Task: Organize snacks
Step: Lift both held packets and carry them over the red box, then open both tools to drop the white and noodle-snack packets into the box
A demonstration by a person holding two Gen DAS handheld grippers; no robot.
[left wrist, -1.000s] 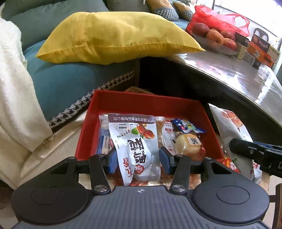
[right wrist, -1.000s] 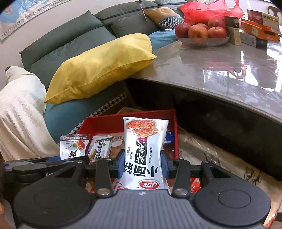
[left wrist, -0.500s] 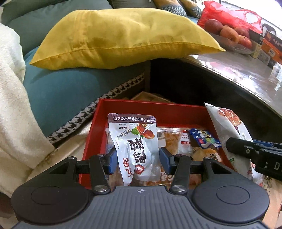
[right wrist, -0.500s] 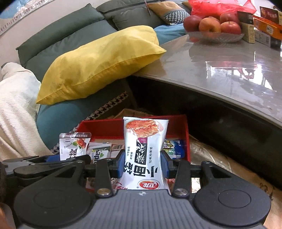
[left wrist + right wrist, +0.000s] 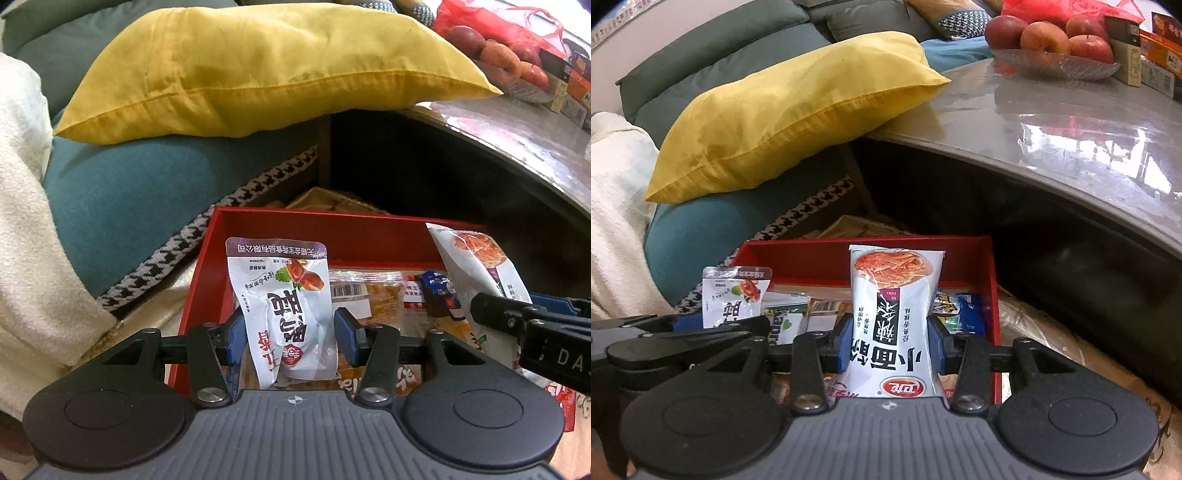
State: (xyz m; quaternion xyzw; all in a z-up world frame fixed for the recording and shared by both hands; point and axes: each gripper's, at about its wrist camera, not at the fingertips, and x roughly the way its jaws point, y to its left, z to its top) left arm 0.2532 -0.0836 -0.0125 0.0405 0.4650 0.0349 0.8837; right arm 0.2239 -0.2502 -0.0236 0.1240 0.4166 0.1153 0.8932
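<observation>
the left gripper (image 5: 290, 334) has its jaws clamped on a white snack packet (image 5: 284, 306), held upright over the red box (image 5: 332, 230). beside it, the right gripper (image 5: 892, 345) is clamped on a noodle snack bag (image 5: 894, 314), above the same box of snacks.

Both of my cameras bend the room like a fishbowl: the table edge (image 5: 1052, 184) curves hard and the corners go black. Daylight comes from the far right and washes out the top right corner in my left view. It glares white on the glossy tabletop (image 5: 1089, 122), which mirrors the things on it. Under the table (image 5: 424, 177) lies deep shadow. The yellow pillow (image 5: 258, 66) is evenly lit. Near things look sharp; the apples (image 5: 498, 55) at the far edge look soft and smeared.
</observation>
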